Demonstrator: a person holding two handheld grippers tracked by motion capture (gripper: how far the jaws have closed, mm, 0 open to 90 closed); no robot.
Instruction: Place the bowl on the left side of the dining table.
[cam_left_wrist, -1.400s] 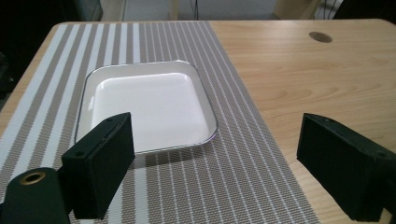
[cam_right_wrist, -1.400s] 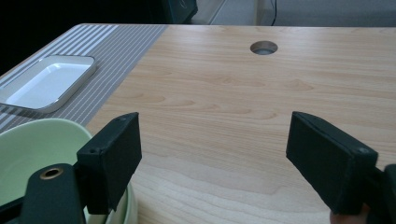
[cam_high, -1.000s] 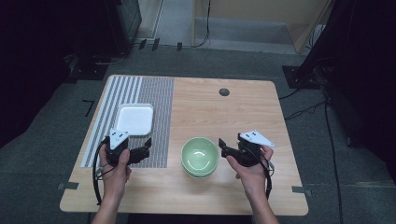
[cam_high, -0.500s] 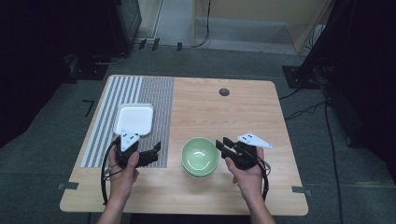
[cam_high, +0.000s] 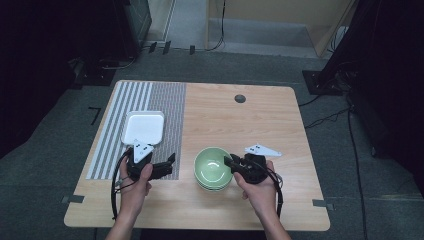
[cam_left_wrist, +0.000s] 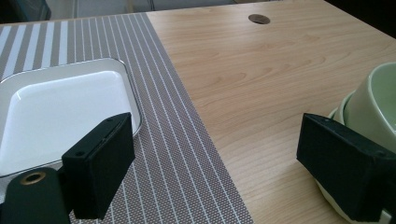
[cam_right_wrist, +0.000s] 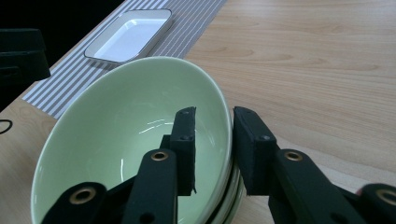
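A stack of pale green bowls (cam_high: 212, 169) stands on the wooden table near its front. My right gripper (cam_high: 231, 162) reaches in from the right. Its jaws have just been closing with the top bowl (cam_right_wrist: 121, 126)'s rim between them, one jaw inside and one outside. A thin gap still shows beside the inner pad of my right gripper (cam_right_wrist: 215, 140). My left gripper (cam_high: 170, 162) hovers to the left of the bowls over the striped mat's corner, open wide with nothing between its jaws. The left gripper view has my left gripper (cam_left_wrist: 219, 168) between the white plate (cam_left_wrist: 60, 121) and the bowls (cam_left_wrist: 378, 102).
A white square plate (cam_high: 144, 127) lies on the grey striped mat (cam_high: 172, 102) at the left. A round dark hole (cam_high: 240, 98) sits in the table's far middle. Dark floor, cables and equipment surround the table.
The right gripper's jaws have narrowed around the top bowl's rim after edging left onto it. The left gripper has edged slightly right toward the bowls.
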